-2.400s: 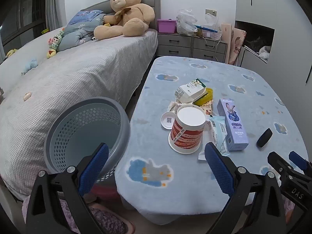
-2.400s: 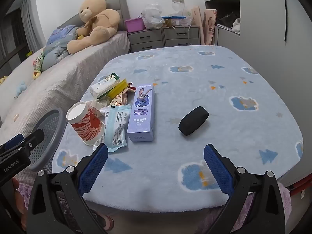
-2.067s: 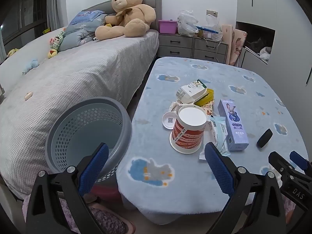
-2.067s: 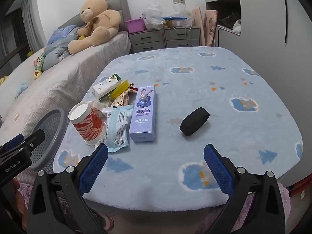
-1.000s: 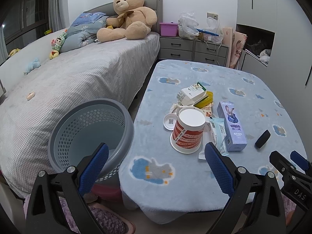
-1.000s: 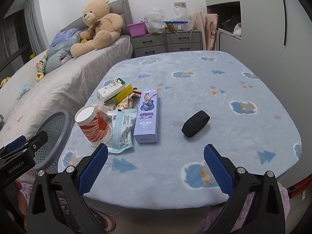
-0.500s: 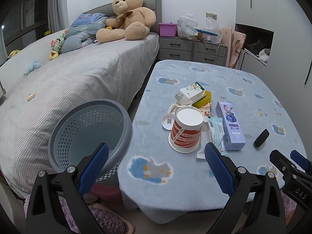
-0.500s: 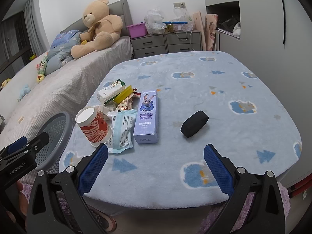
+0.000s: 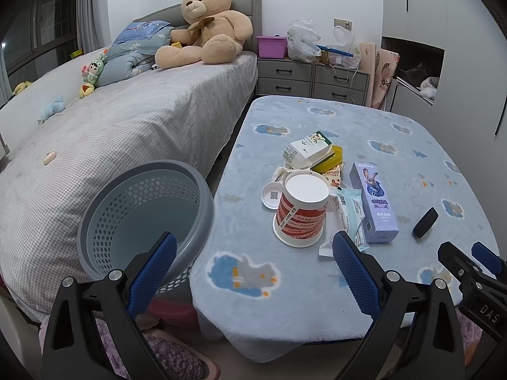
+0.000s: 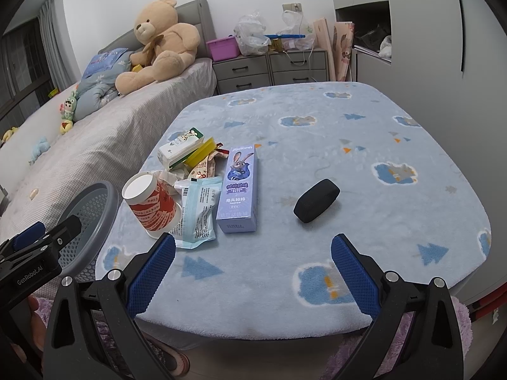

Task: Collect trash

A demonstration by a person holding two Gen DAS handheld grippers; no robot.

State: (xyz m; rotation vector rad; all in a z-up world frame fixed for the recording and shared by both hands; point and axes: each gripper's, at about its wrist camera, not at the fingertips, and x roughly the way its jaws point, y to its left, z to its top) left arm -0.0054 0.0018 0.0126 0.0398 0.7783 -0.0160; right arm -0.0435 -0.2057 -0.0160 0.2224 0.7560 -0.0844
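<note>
Two handheld grippers are being seen, each built of black frames with blue pads.

The left gripper [image 9: 250, 270] is being shown with two black angled arms, each being fastened by silver round screws and being tipped with a blue, grid-textured pad [image 9: 152, 274]. White "GenRobot.AI" lettering is being displayed on its body in the right wrist view. The right gripper [image 10: 252, 272] is being shown in the same black and blue build, its fingers [image 10: 355, 274] being faced with the same dotted blue rubber; "DAS" is being read on it in the left wrist view.
</note>
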